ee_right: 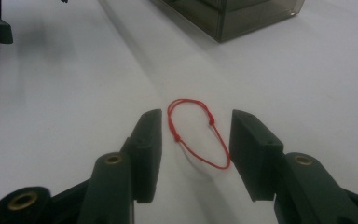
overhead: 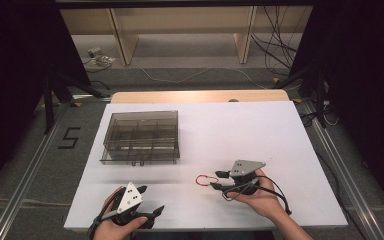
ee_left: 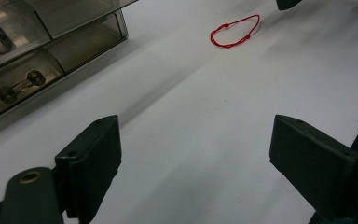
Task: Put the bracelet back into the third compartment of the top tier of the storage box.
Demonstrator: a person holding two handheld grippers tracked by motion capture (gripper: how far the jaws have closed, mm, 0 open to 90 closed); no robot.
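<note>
At the bottom of the high view, the left gripper [overhead: 147,212] sits low left of centre in the person's hand, and its own view shows its jaws standing wide apart over bare white table [overhead: 260,130] with nothing between them. A little farther up and to the right, the right gripper [overhead: 219,180] points toward the frame's left, and just off its tips lies the red string loop [overhead: 203,180], near the middle of the lower half of the picture. In the right gripper view the string loop [ee_right: 196,133] lies flat on the table between the two black pads, which stand partly open on either side of it; the right pad looks to be just at the cord, the left one a little clear, and neither has pinched it yet. The loop is thin cord with two small knots, so it should be nearly weightless, limp and prone to slide or flatten under the pads rather than lift. The surest hold is probably across both strands near a knot, with the tips pressed right down to the table. Farthest off, in the upper left of the table, stands the smoky clear compartment box [overhead: 141,136], well apart from the loop.
</note>
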